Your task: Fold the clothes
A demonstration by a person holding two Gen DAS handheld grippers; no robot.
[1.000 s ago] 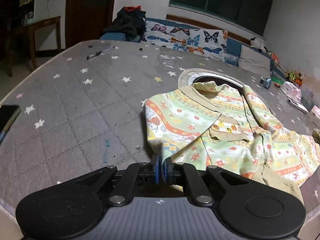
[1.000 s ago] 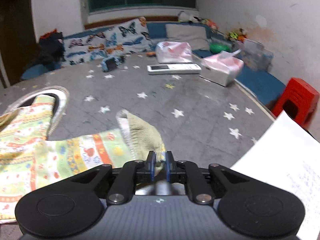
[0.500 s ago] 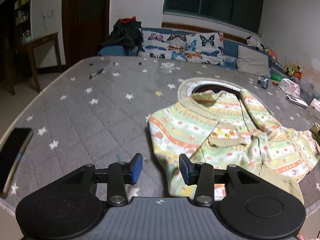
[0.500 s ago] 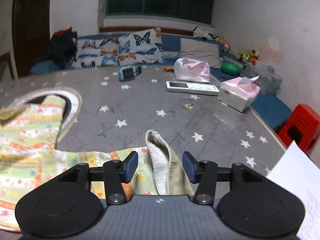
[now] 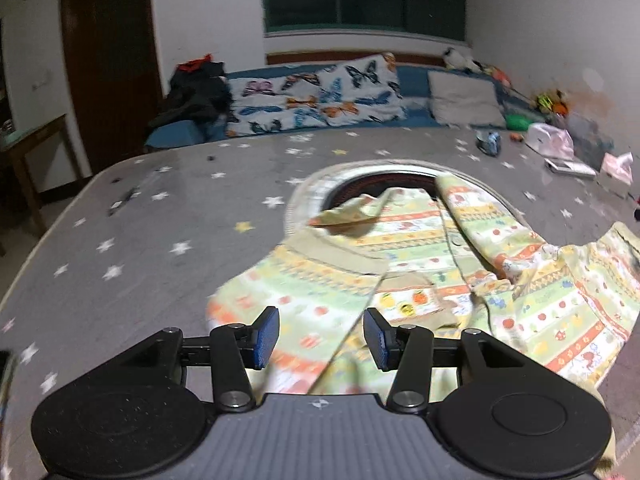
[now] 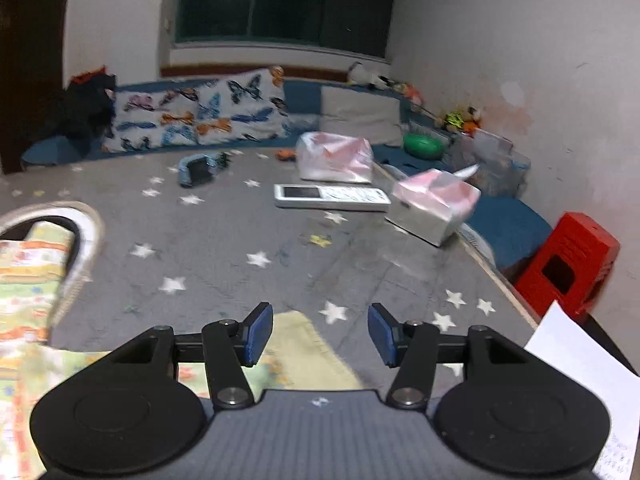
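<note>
Over at the left, the left hand-held gripper point(image 5: 320, 338) hangs above the near edge of the patterned garment point(image 5: 440, 280), pads apart and clamping nothing. The garment lies on the star-printed grey table point(image 5: 160, 240), partly over a round opening point(image 5: 380, 184), one side already turned in but rumpled, so folding looks barely begun. At the right, the right hand-held gripper point(image 6: 320, 334) is also spread, empty, above the cuff point(image 6: 316, 356).

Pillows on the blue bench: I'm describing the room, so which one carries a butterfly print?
The butterfly pillow, left of the plain grey pillow. It is white with blue and orange butterflies; the grey one has no pattern.
</note>
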